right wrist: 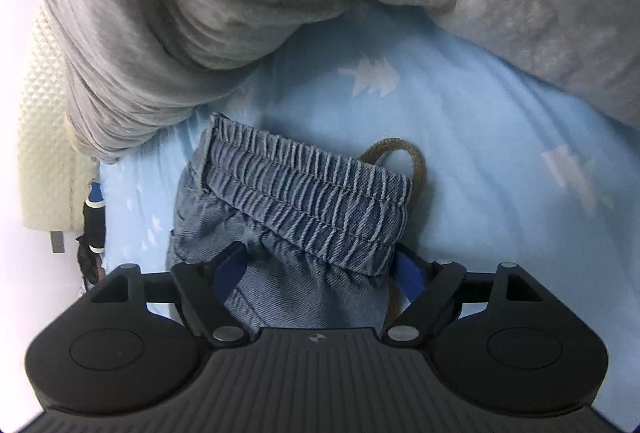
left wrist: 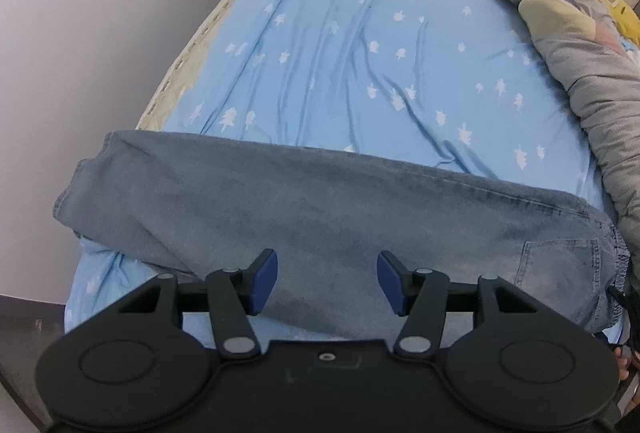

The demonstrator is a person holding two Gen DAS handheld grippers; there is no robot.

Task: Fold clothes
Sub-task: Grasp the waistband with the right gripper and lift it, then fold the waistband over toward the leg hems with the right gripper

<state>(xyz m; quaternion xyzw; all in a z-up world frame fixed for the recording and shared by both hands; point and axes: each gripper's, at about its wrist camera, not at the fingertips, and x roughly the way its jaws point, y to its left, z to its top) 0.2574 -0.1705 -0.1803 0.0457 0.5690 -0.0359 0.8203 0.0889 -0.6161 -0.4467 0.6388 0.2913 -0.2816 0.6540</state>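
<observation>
Honestly, my right tongs [right wrist: 320, 269] straddle the jeans [left wrist: 320, 209] waistband [right wrist: 308, 185], spread; the drawstring [right wrist: 400, 157] could snag. My left tongs [left wrist: 327, 281] hover spread.

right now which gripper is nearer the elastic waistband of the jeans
Right. The right gripper straddles the jeans just below the waistband; the left gripper hovers open over mid-leg.
</observation>
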